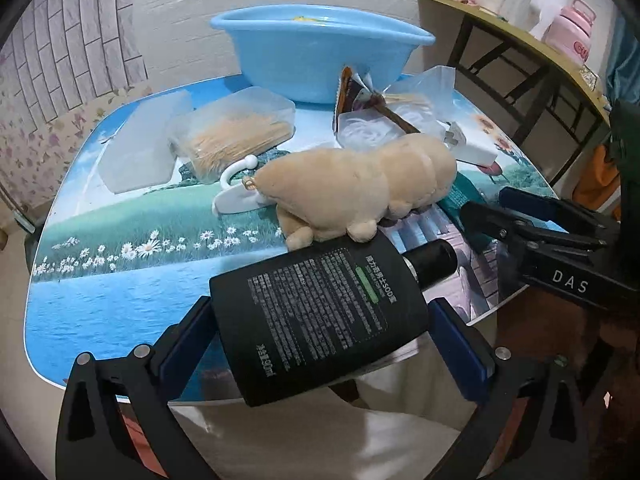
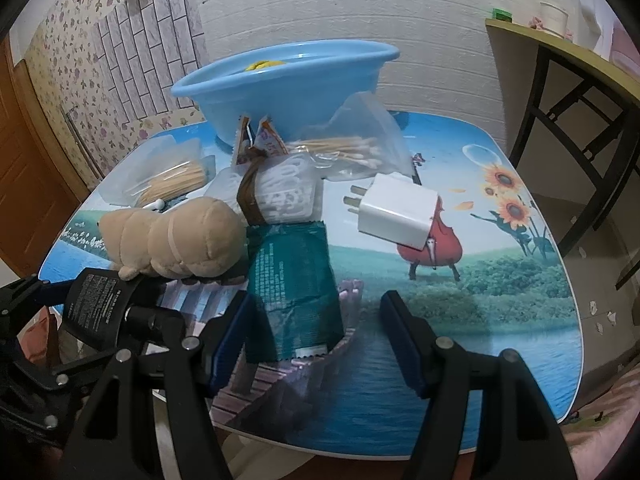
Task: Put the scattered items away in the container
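Observation:
My left gripper [image 1: 320, 324] is shut on a flat black bottle [image 1: 320, 316] with white print, held over the near table edge; the bottle also shows in the right wrist view [image 2: 96, 304]. My right gripper [image 2: 316, 340] is open, its jaws on either side of a green sachet [image 2: 296, 292] lying on the table. A blue basin [image 1: 316, 56] stands at the far edge with something yellow inside [image 2: 264, 65]. A tan plush toy [image 1: 360, 188] lies mid-table.
On the picture-printed table [image 2: 500, 320] lie a white charger plug [image 2: 396, 212], a bag of cotton swabs [image 2: 352, 152], a box of toothpicks [image 1: 236, 136], a white hook [image 1: 236, 196], and a tied packet [image 2: 276, 196]. A wooden shelf [image 1: 520, 40] stands at right.

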The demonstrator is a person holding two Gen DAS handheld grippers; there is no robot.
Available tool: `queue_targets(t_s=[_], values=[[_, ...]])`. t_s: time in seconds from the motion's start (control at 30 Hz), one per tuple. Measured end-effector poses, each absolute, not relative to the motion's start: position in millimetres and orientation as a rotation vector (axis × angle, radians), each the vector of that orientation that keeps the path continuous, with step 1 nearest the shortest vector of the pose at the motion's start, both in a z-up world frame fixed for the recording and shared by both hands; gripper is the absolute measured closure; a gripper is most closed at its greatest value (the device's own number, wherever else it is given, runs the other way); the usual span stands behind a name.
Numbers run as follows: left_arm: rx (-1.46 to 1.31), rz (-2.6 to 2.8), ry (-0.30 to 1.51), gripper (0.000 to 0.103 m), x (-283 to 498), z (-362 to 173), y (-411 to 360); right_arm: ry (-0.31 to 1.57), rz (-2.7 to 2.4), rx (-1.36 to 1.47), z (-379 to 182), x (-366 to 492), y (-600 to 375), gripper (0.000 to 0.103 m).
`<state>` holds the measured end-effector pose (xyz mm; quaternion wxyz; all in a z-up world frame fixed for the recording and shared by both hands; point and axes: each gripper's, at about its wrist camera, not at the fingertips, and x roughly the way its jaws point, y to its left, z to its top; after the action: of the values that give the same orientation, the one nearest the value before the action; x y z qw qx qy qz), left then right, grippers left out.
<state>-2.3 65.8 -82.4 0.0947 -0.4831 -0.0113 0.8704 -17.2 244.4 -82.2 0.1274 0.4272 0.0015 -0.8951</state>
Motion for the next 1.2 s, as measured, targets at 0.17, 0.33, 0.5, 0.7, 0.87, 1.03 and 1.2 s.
queue_targets(t_s=[0.17,0.33,0.5,0.7,0.87,1.03,1.2], values=[[-1.401,2.584,-0.036,0.001,-1,-82,62,-0.002,-2.574,1.232,-82,-16,242,0.037],[-1.382,2.583,-0.055,0.003,-1,-82,52,0.062,-2.56,1.213,-83,-14,232,0.037],[-1.392,2.633,-0.095,0.003,0,-82,29,0.109,-2.565,1.199,-83,-14,226,0.039],[-1.4,2.69,-0.149,0.003,0,-83,-1,0.179,-2.565,1.185,-83,-13,222,0.058],[-1.369,2.668,-0.127,0.003,-2,-82,-1,0.183,-2.553,1.184,-83,-13,223,0.06],[-1.308,2.667,0.144,0.003,-6,-78,13,0.176,-2.552,1.183,-83,-13,223,0.06],[-1.316,2.611,0.123,0.003,-14,-82,13,0.167,-2.549,1.181,-84,-12,223,0.057]])
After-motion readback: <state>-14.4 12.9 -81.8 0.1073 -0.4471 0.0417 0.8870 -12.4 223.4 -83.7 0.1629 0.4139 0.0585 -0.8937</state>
